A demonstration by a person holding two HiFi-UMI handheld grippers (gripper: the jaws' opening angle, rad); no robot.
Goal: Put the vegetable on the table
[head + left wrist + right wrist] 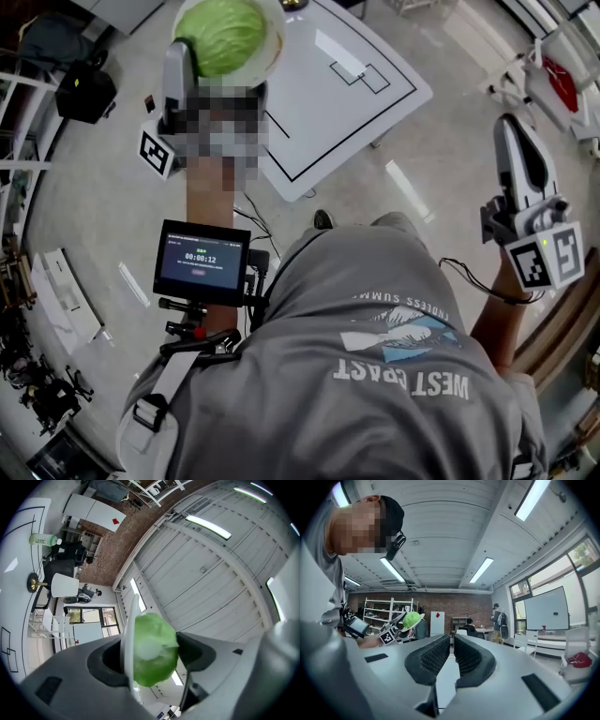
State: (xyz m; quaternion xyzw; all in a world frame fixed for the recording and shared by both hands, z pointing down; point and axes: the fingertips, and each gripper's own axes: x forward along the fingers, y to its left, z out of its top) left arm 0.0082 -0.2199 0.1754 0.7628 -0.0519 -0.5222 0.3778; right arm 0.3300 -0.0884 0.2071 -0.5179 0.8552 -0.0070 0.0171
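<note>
Cabbage (157, 641) and white plate (127, 634) clamped between wide jaws of left gripper (154, 660); right gripper (451, 654) jaws together, empty

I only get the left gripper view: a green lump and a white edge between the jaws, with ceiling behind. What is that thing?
Observer: In the head view it is a round cabbage lying in a white plate. The left gripper clamps the two together.
Operator: Is it over the table?
Observer: Seen from above, it overlaps the left edge of the white table. I cannot tell how high above it is.
Operator: And the other gripper?
Observer: The right gripper is out at the person's right, over the floor. Its jaws are nearly together, with nothing between them.
</note>
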